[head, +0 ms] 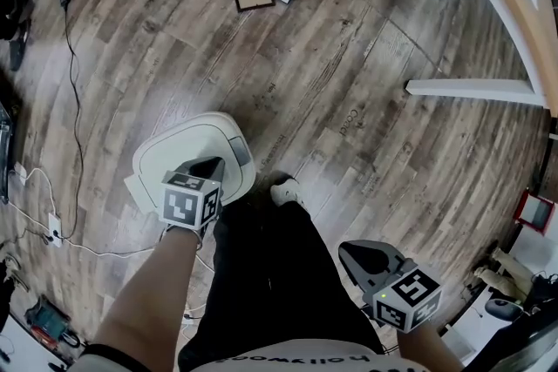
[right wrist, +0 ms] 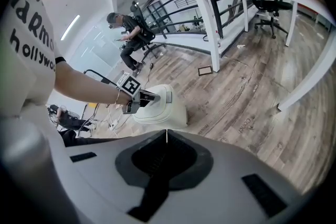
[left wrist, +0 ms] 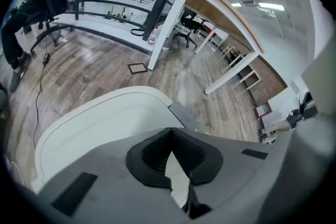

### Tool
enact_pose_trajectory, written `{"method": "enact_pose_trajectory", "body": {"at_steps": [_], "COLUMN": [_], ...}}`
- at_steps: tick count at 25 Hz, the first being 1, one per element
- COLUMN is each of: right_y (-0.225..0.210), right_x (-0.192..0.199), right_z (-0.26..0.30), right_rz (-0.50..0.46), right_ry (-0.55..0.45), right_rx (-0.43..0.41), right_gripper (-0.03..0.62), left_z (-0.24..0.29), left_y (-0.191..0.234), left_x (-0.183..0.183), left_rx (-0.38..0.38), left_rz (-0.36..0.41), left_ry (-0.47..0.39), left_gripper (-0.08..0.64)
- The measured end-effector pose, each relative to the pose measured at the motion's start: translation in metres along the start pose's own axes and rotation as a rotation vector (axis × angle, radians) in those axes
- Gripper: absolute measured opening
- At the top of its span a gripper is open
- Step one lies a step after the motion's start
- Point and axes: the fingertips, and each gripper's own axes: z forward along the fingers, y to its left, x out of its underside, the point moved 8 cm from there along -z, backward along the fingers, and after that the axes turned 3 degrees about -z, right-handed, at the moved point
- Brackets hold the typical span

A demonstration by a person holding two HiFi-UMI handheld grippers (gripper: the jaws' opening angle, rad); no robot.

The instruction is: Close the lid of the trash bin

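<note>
Head view puts the bin point(head: 132, 184) on the floor point(head: 349, 83) just ahead of the person's feet. It sits directly under the left gripper point(head: 212, 164), whose tips hang over the near edge of the lid point(head: 179, 154); I can't tell if they touch it. Those jaws meet tip to tip, holding nothing. The right gripper point(head: 364, 253), jaws pressed together and empty, is well off to the other side, so any press falls to the left. The lid looks already down and flat. It is smooth white plastic, a rounded rectangle with a raised rim and a grey tab point(left wrist: 181, 114) at one end.

Bin lid point(head: 179, 154) pt. under L gripper point(head: 212, 168)
</note>
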Motion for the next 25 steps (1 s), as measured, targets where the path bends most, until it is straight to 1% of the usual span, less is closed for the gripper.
{"method": "enact_pose_trajectory", "body": {"at_steps": [2,3,4,6,7,9,11,16,18,20,21,25], "right_y": [0.000,0.000,0.000,0.003,0.005,0.009,0.013,0.031,0.042,0.051,0.056,0.080], "right_x": [0.000,-0.001,-0.003,-0.007,-0.009,-0.016,-0.026,-0.058,-0.074,-0.093,-0.104,-0.140], "right_z": [0.001,0.001,0.001,0.001,0.000,-0.003,-0.009,-0.024,-0.030,-0.035,-0.038,-0.057], "right_rz": [0.006,0.005,0.002,-0.012,-0.020,-0.040,-0.070,-0.181,-0.241,-0.306,-0.342,-0.495], "right_ry": [0.000,-0.002,-0.004,-0.009,-0.010,-0.015,-0.021,-0.046,-0.061,-0.081,-0.093,-0.130], "right_rx": [0.001,0.001,0.000,-0.006,-0.008,-0.009,-0.010,-0.038,-0.055,-0.074,-0.085,-0.130], "right_gripper": [0.011,0.011,0.011,0.011,0.011,0.011,0.011,0.011,0.011,0.011,0.011,0.011], "left_z": [0.001,0.002,0.002,0.001,-0.002,-0.012,-0.028,-0.086,-0.116,-0.148,-0.164,-0.226], "left_y": [-0.002,-0.003,-0.002,0.000,0.002,0.004,0.004,-0.004,-0.006,-0.010,-0.013,-0.037], "left_x": [-0.001,-0.001,-0.001,-0.001,0.001,0.002,0.002,0.012,0.019,0.024,0.025,0.036], "left_rx": [-0.010,-0.007,0.001,0.001,-0.019,-0.084,-0.108,-0.053,-0.075,-0.107,-0.110,-0.089], "left_rz": [0.054,0.062,0.051,-0.008,-0.035,-0.054,-0.069,-0.180,-0.215,-0.234,-0.245,-0.344], "left_ry": [0.013,0.012,0.008,0.006,0.015,0.033,0.016,-0.086,-0.130,-0.204,-0.252,-0.425], "left_gripper": [0.005,0.005,0.005,0.005,0.005,0.005,0.005,0.005,0.005,0.005,0.005,0.005]}}
